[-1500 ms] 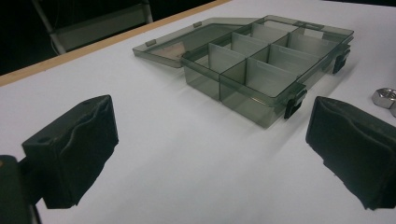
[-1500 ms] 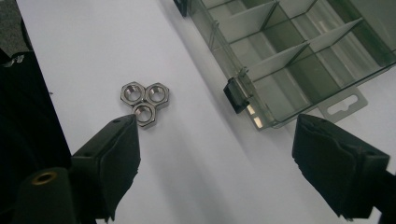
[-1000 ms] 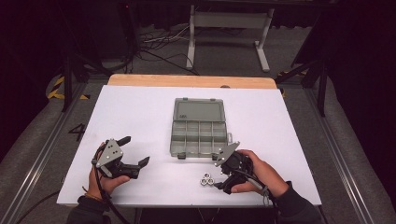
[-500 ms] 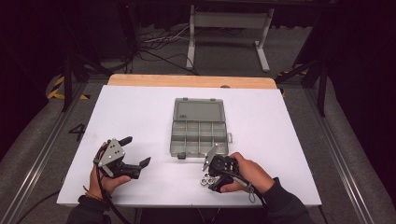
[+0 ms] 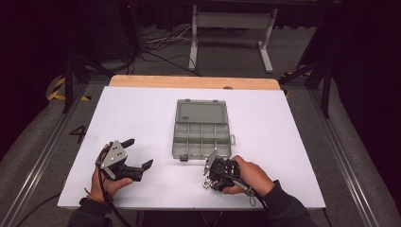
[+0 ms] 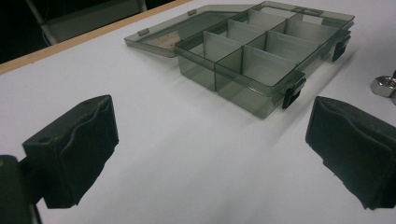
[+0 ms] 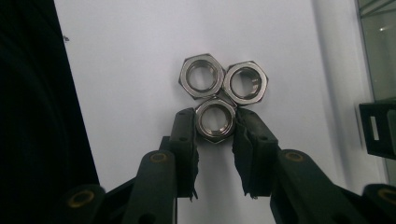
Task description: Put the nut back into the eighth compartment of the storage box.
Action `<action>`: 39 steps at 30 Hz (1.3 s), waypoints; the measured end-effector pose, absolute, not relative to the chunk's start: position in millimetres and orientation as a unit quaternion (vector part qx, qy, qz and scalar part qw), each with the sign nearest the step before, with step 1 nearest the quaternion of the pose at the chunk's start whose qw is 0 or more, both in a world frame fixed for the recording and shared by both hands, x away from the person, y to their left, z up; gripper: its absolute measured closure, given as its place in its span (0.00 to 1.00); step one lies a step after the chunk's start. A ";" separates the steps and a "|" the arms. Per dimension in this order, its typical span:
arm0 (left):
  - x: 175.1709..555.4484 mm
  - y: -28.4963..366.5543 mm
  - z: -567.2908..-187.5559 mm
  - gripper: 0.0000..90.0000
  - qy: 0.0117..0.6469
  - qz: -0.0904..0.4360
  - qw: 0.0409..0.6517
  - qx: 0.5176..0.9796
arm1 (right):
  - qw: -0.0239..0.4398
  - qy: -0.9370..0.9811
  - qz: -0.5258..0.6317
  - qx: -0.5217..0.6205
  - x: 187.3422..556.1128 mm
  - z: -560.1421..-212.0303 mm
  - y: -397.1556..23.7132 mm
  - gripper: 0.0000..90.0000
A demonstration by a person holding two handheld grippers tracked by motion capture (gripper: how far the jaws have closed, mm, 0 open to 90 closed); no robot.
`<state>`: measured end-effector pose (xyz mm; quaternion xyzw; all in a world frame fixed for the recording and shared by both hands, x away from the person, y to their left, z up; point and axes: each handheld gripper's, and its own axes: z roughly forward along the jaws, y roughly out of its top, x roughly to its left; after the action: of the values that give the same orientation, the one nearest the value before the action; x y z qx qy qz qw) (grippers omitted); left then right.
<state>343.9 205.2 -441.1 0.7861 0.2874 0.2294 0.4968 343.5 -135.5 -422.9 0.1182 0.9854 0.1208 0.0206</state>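
Since 1 s ago the right gripper (image 7: 215,123) has swung in from beside the box and tipped down over 3 shiny steel hex nuts, its jaws now closed against the flats of the nearest nut (image 7: 215,120). The likely step is picking this nut; next comes a straight lift, clear of its 2 touching neighbours. The left gripper (image 6: 210,149) rests spread wide, facing the smoky translucent compartment box (image 5: 202,137), lid open flat.
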 end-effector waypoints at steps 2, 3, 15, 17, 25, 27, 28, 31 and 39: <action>343.8 205.2 -441.1 0.03 0.286 0.229 0.498 0.786 | 0.022 0.985 0.122 0.118 343.2 -423.0 -136.3 0.78; 343.8 205.3 -441.0 0.03 0.287 0.229 0.498 0.786 | 0.021 0.986 0.123 0.113 343.1 -422.8 -136.9 0.78; 343.1 206.2 -440.2 0.03 0.286 0.235 0.499 0.784 | 0.042 0.979 0.156 0.125 347.3 -399.9 -156.7 0.78; 342.5 206.5 -439.7 0.03 0.285 0.235 0.502 0.782 | 0.050 0.976 0.166 0.131 350.4 -391.8 -163.3 0.78; 341.1 207.1 -438.9 0.03 0.282 0.236 0.508 0.779 | 0.080 0.966 0.193 0.150 363.4 -370.3 -176.1 0.78; 341.0 207.9 -439.0 0.03 0.282 0.236 0.509 0.778 | 0.089 0.964 0.195 0.156 372.6 -364.5 -180.2 0.78; 341.0 207.9 -439.0 0.03 0.282 0.236 0.509 0.778 | 0.089 0.964 0.195 0.158 374.8 -363.3 -181.0 0.78; 340.9 207.6 -438.9 0.03 0.280 0.236 0.511 0.778 | 0.093 0.963 0.194 0.164 379.8 -360.0 -182.1 0.78; 340.1 207.4 -438.5 0.03 0.277 0.236 0.514 0.776 | 0.104 0.960 0.187 0.182 400.3 -350.0 -186.2 0.78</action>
<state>340.1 207.4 -438.5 0.7763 0.2773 0.2362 0.5144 400.3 -186.2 -350.0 0.1820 0.9597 0.1871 0.1044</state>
